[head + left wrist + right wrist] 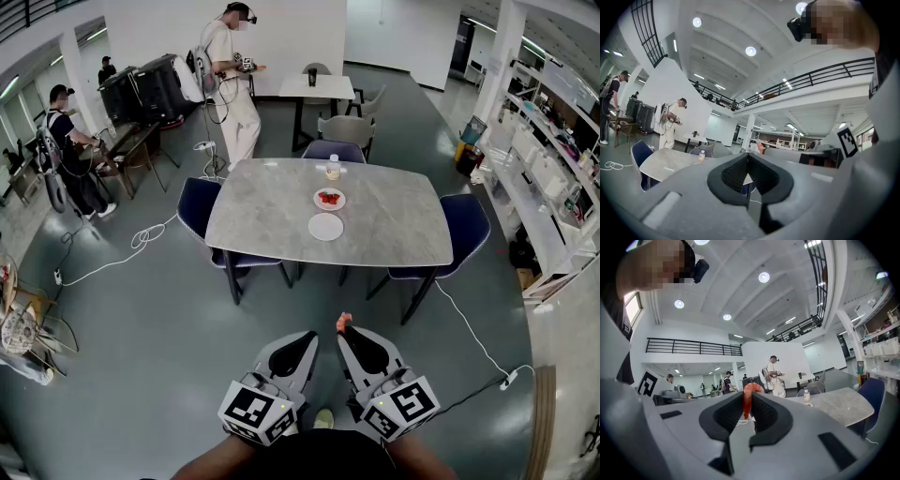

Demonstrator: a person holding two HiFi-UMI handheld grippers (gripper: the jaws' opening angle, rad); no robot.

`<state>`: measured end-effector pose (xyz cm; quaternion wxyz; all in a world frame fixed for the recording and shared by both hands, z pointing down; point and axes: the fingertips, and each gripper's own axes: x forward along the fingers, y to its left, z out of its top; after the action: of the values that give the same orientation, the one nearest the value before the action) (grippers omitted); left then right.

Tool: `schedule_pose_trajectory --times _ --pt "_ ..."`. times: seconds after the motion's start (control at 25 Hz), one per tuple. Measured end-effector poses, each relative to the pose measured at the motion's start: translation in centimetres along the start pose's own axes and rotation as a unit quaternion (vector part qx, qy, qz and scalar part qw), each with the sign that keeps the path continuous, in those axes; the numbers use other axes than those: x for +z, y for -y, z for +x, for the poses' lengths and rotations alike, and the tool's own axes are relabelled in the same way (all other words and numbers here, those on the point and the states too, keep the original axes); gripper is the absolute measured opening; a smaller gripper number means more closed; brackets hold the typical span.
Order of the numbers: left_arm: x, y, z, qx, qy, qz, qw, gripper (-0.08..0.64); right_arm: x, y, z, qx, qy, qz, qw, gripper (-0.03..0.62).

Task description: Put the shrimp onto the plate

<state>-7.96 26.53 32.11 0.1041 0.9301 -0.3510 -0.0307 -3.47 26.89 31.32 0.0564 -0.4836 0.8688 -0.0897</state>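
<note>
My right gripper (344, 328) is shut on an orange shrimp (344, 322), held over the grey floor well short of the table. In the right gripper view the shrimp (749, 399) stands pinched between the dark pads (764, 414), its curled end poking above them. My left gripper (308, 338) hangs beside it, jaws together and empty; its tips (748, 157) meet in the left gripper view. On the grey table (394, 234) lie an empty white plate (325, 227) and a smaller plate of red shrimp (329, 198).
A small bottle (333, 168) stands at the table's far edge. Dark blue chairs (466, 228) flank the table. White cables (141, 239) trail over the floor. Two people (231, 80) stand at the back and left; shelving (548, 197) lines the right.
</note>
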Motion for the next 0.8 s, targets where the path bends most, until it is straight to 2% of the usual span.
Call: schedule_pose_trajectory --times 0.8 --pt "0.1 0.6 0.9 0.003 -0.002 0.015 0.9999 0.008 0.3 0.5 -0.6 0.005 0.001 0.008 1.000 0.057"
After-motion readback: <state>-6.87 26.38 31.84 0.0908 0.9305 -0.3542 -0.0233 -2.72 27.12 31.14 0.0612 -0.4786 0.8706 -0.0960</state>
